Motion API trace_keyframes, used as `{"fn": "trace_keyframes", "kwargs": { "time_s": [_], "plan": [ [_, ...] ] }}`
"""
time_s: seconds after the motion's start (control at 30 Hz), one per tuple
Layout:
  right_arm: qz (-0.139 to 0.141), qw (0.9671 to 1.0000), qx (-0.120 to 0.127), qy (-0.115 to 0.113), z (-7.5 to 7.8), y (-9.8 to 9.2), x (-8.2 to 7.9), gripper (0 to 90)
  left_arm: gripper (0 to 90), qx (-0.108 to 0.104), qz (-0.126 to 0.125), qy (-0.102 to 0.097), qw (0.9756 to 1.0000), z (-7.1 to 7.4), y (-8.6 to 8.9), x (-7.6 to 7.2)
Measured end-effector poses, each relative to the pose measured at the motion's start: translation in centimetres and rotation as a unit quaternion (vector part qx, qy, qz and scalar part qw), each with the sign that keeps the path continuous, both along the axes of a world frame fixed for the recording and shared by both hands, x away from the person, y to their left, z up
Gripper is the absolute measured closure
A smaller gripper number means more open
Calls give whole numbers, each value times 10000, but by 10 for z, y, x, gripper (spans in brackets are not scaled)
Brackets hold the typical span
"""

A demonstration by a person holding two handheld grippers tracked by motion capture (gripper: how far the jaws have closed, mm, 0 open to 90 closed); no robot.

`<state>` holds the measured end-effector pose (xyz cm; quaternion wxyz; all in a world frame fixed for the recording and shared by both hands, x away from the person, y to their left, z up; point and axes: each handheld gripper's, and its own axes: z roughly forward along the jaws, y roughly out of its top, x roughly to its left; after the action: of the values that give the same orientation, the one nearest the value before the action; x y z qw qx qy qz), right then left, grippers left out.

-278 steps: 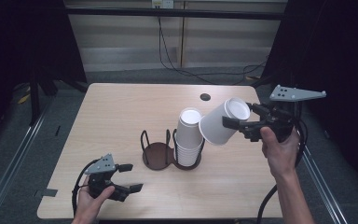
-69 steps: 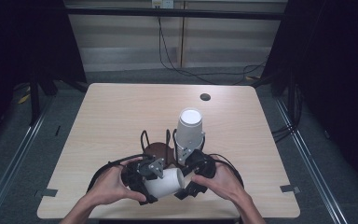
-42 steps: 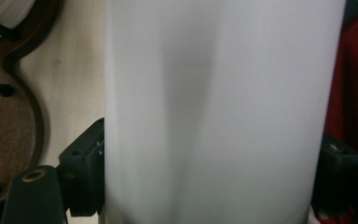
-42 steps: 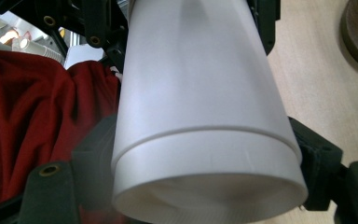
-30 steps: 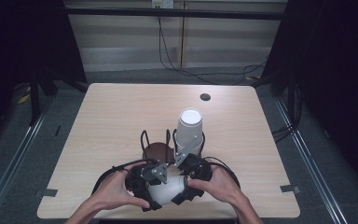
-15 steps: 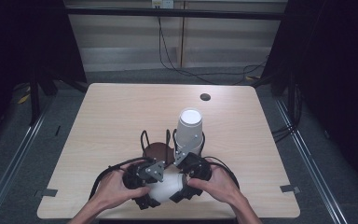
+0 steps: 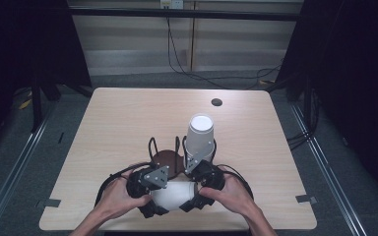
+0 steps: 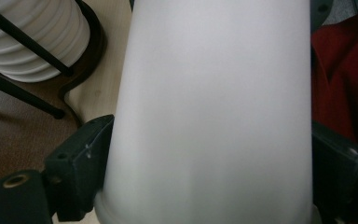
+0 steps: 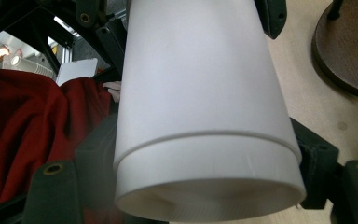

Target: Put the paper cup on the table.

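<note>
A white paper cup [image 7: 174, 195] lies on its side just above the table's front edge, held between both grippers. My left gripper [image 7: 150, 199] is shut on it; in the left gripper view the cup [image 8: 214, 112] sits between the black jaws of the left gripper [image 8: 205, 154]. My right gripper [image 7: 197, 194] is shut on the rim end. In the right gripper view the cup [image 9: 200, 93] shows a second edge above its rim, like a nested cup, inside the right gripper [image 9: 205, 149]. A stack of white cups [image 7: 199, 140] stands upside down in a wire holder.
The holder's brown round base [image 7: 165, 160] with black wire loops sits just beyond the hands; the base [image 9: 349, 51] and the stack [image 8: 32, 37] show close by. A dark hole [image 7: 216, 102] marks the far table. Red clothing [image 9: 28, 121] lies behind the cup.
Earlier the right gripper held the cup high beside the stack and the left gripper stood open. Now both are shut on it at the front edge. Over the last second it barely shifted.
</note>
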<state>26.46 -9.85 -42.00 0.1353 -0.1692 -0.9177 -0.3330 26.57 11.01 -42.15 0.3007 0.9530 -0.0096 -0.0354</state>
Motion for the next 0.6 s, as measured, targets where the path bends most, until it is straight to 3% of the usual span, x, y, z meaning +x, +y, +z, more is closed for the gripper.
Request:
{"fn": "trace_keyframes", "kwargs": {
  "time_s": [0.1, 0.17, 0.4, 0.6],
  "plan": [
    [-38, 10000, 34, -39, 2, -1, -1, 253, 110, -159, 29, 51, 9999, 3, 3, 2],
    [-45, 10000, -27, -57, 2, -1, -1, 254, 114, -411, 8, 95, 9991, 7, 9, 5],
    [-103, 9999, -23, -28, -2, -3, 1, 254, 133, -632, 172, 235, 9976, 11, 18, 10],
    [-202, 9998, 3, 42, -2, -11, 1, 253, 153, -852, 329, 160, 9957, 16, 22, 12]
  ]
}}
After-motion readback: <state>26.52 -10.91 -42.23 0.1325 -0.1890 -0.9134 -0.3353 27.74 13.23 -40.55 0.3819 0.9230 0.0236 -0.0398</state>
